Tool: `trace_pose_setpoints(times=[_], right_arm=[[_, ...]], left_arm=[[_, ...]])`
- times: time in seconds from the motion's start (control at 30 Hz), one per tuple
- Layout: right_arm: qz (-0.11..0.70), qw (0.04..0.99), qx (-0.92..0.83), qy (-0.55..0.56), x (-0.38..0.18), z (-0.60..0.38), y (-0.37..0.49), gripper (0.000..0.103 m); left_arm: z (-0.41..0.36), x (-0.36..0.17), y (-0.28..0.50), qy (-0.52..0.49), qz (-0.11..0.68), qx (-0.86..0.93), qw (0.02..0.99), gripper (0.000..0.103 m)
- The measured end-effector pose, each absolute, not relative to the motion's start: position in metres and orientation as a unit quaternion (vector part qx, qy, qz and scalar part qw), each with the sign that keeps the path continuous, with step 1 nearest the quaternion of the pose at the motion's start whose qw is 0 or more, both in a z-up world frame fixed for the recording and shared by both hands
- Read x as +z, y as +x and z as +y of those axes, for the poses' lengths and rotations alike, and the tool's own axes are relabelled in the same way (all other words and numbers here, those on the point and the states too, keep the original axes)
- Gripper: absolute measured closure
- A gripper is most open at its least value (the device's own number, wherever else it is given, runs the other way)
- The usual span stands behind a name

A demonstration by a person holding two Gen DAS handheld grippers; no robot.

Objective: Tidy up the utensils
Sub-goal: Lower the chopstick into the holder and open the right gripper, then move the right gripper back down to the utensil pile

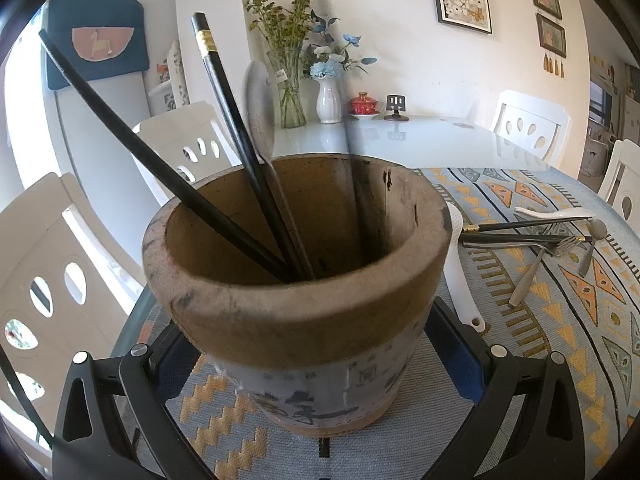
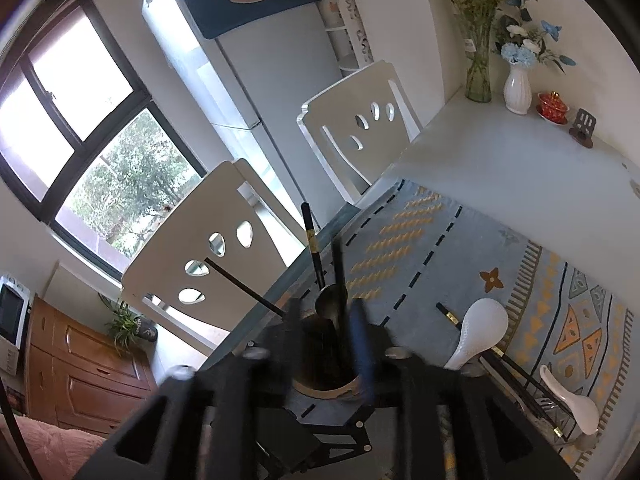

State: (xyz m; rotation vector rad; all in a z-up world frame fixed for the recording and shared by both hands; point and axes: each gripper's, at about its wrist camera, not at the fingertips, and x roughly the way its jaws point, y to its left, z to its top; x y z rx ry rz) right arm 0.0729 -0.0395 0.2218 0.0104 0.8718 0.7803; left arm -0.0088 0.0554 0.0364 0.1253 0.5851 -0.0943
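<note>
1. Wooden utensil holder (image 1: pixel 296 280) stands on the patterned table mat (image 1: pixel 560 320), clasped between the fingers of the left gripper (image 1: pixel 316 376).
2. Black chopsticks (image 1: pixel 224 128) and a metal spoon (image 1: pixel 260 104) lean inside it; one blurred chopstick stands at its far wall.
3. Right gripper (image 2: pixel 324 344) hovers above the holder, fingers parted, nothing gripped.
4. More chopsticks, a fork (image 1: pixel 536 268) and white spoons (image 2: pixel 480 332) lie on the mat.

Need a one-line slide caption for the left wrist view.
Left gripper clamps a brown wooden utensil pot holding black chopsticks and a metal spoon.
</note>
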Motion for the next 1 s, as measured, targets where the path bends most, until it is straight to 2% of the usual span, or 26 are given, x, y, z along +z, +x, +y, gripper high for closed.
trace_pose_setpoints(times=[0.2,0.7,1.0], right_arm=[[0.407,0.840,0.359,0.019,0.225,-0.051,0.075,0.062],[0.418,0.845,0.325,0.075,0.221,-0.094,0.093,0.062],[0.448,0.845,0.274,0.104,0.192,-0.143,0.113,0.061]], left_arm=[[0.055,0.037,-0.008,0.062,0.290,-0.046,0.954,0.001],[0.051,0.036,-0.005,0.063,0.295,-0.046,0.952,0.001],[0.052,0.034,-0.002,0.061,0.300,-0.047,0.951,0.001]])
